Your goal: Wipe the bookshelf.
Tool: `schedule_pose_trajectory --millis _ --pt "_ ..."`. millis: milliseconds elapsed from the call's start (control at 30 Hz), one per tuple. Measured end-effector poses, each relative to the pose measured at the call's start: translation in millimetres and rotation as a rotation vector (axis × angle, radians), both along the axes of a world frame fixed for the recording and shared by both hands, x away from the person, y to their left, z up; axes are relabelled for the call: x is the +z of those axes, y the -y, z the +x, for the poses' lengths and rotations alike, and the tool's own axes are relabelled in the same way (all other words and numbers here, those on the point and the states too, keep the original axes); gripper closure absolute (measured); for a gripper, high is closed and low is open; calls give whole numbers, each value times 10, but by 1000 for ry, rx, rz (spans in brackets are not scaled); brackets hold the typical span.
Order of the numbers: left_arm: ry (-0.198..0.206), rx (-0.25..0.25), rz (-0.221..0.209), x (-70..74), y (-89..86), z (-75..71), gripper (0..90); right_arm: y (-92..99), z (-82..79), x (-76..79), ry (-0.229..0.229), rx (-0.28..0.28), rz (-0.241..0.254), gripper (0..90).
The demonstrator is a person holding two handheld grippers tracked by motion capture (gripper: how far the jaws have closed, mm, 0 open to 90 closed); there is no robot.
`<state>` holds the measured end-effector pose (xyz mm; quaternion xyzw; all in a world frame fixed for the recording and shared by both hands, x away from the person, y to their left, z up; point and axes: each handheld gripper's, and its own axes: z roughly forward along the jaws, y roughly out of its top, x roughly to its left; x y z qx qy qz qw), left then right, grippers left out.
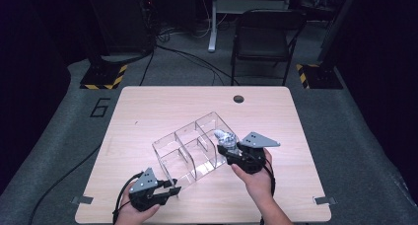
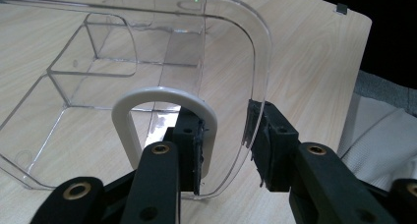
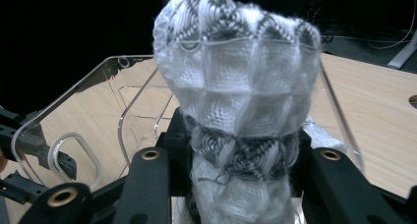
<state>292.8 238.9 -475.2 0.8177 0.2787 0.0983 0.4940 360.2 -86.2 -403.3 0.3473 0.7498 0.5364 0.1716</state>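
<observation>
High view: pale wood tabletop [image 1: 148, 111] with rounded corners and a dark grommet hole [image 1: 238, 98] near the far edge. Grey carpet [image 1: 59, 151] around it, black folding chair [image 1: 266, 37] behind, hazard-striped stand bases [image 1: 102, 77] left and right, cables across the floor, a "6" marked on the carpet. Clear acrylic organizer [image 1: 192, 146] with several compartments set diagonally mid-tabletop. Left tool [image 1: 170, 189] low at the near left, at the organizer's near corner. Right tool [image 1: 224, 147] at the organizer's right end, gripping a grey-white knitted sock [image 1: 224, 136] that pokes up at the far-right compartment.

Left gripper view: close detail missing from above. Left tool [image 2: 226, 145] straddling the organizer's [image 2: 147, 52] clear rounded end wall, one pad inside, the other outside. Inner pad against the wall beside a white handle-shaped loop [image 2: 123, 121]; outer pad just at the wall's edge. Moderately open, clamped on the wall as far as visible. Tabletop [image 2: 314, 62] corner and a bit of white cloth [image 2: 378, 130] at right.

Right gripper view: knit pattern clear here, grey and white weave. Right tool [image 3: 241, 155] closed on the sock [image 3: 236, 91], pads pressing both sides of the bundle, the top bulging above the jaws and seen through the organizer's [image 3: 74, 101] clear wall. Sock at the organizer's end compartment; touching the floor of it or not, cannot tell. Left tool [image 3: 29, 155] at far left holding the opposite end. Dark room behind.
</observation>
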Motion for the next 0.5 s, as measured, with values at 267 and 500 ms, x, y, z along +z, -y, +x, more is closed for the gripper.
schedule_pose_trajectory --millis 267,500 --pt "2 -3 0 -1 1 0 661 -176 171 -31 -35 -15 -67 584" --pt "1 -5 -1 -2 -1 5 661 -349 357 8 -43 -20 -114 576"
